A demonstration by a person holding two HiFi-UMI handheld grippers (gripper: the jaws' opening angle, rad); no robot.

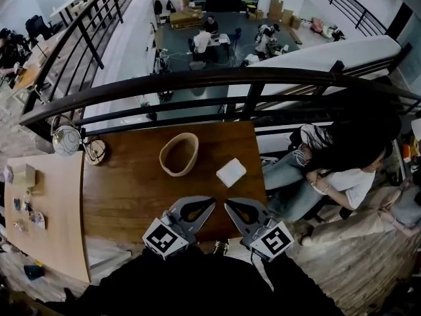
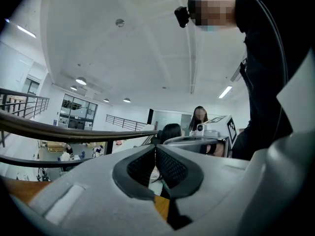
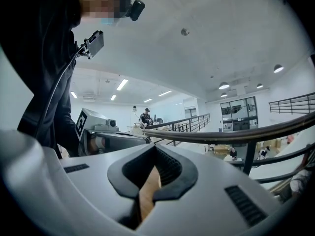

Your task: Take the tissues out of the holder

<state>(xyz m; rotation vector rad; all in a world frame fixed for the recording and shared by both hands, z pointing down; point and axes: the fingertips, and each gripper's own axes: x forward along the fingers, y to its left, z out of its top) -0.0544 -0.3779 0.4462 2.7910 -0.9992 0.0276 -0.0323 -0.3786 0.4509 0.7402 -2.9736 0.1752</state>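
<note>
Holder [image 1: 179,154]: wooden, oval, open top, upright on table [image 1: 131,189].
Tissues [image 1: 231,172]: white flat pack, on table just right of holder, not touching it.
Left tool [image 2: 155,150]: clenched, nothing between jaws; on near side of holder, well apart from it.
Right tool [image 3: 155,150]: clenched, empty; near-right of holder, beside left tool.

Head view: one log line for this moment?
left gripper: shut, empty | right gripper: shut, empty | tissues: on table, beside holder
</note>
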